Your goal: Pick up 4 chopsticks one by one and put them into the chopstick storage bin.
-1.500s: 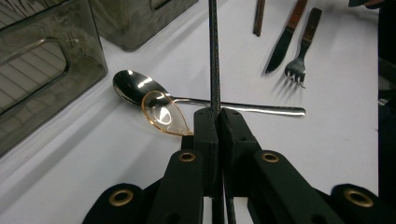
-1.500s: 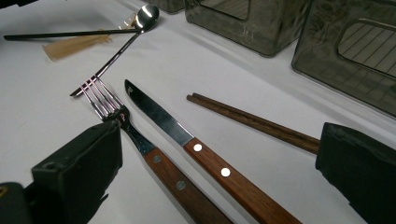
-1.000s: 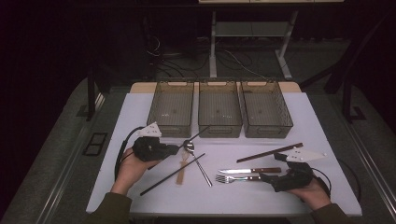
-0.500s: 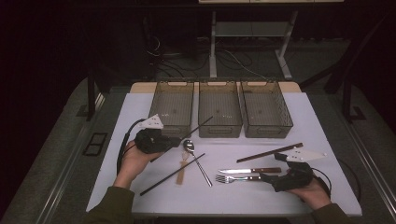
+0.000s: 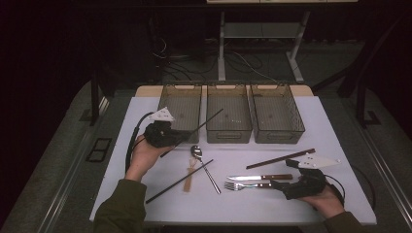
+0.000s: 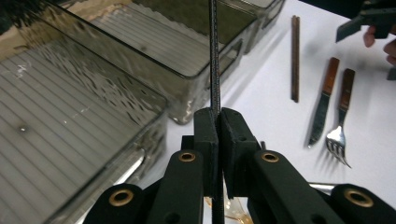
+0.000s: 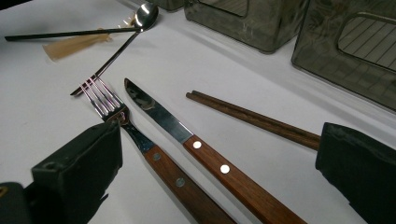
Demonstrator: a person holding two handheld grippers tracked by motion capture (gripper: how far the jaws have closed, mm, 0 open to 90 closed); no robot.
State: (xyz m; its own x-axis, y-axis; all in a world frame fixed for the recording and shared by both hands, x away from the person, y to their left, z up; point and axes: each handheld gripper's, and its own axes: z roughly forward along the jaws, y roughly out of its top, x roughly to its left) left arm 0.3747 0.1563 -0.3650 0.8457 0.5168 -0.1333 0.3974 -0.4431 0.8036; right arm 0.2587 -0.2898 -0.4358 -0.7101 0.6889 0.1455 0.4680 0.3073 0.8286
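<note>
Risk is mainly slip or swing. Black chopstick (image 6: 214, 56) is pinched between the closed fingers of the left gripper (image 5: 180, 137), clamped near one end, held off the surface with its long free end slanting over the left bin (image 5: 180, 110) towards the middle bin (image 5: 228, 112). Grip is thin and off-centre, so the stick can pivot, catch a bin wall or be dropped outside. Right gripper (image 5: 278, 185) rests by the fork (image 7: 109, 114) and knife (image 7: 187, 140), fingers wide open, nothing held. Second black chopstick (image 5: 179, 181) lies on the surface.
</note>
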